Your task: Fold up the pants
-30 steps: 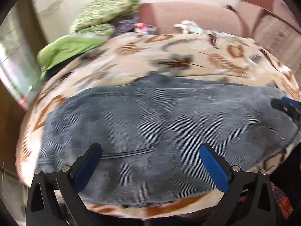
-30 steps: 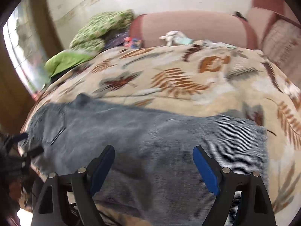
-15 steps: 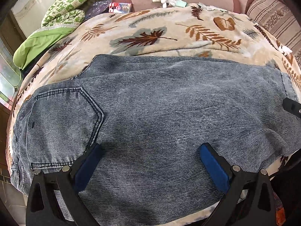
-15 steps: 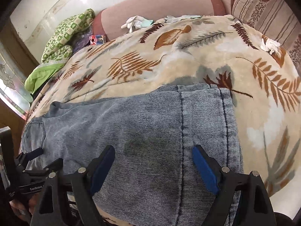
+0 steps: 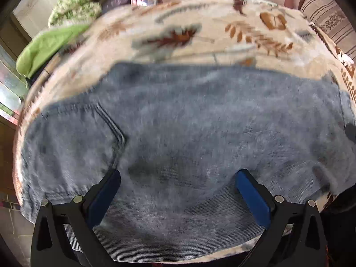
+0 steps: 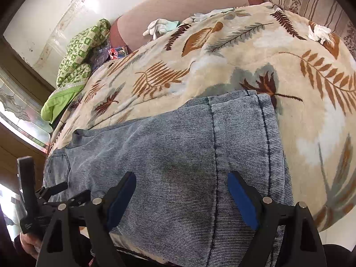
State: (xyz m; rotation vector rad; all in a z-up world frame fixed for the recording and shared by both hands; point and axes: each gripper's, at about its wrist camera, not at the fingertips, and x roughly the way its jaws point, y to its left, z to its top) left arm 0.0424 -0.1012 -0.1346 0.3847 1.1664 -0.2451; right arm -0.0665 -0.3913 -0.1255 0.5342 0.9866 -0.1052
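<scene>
Denim pants [image 6: 173, 155] lie flat across the leaf-print blanket [image 6: 244, 62], and we hover our left gripper [image 5: 178, 191] and right gripper [image 6: 182, 191] spread wide and empty over them, where a shallow pinch could drag one layer askew

Leaf-print blanket [image 6: 255, 51], green patterned quilt [image 6: 82, 53], white gloves [image 6: 160, 27], striped cushion [image 6: 311, 2]

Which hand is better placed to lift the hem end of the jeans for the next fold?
Probably right: the right gripper is open over the hem, while the left gripper is near the back pocket.
</scene>
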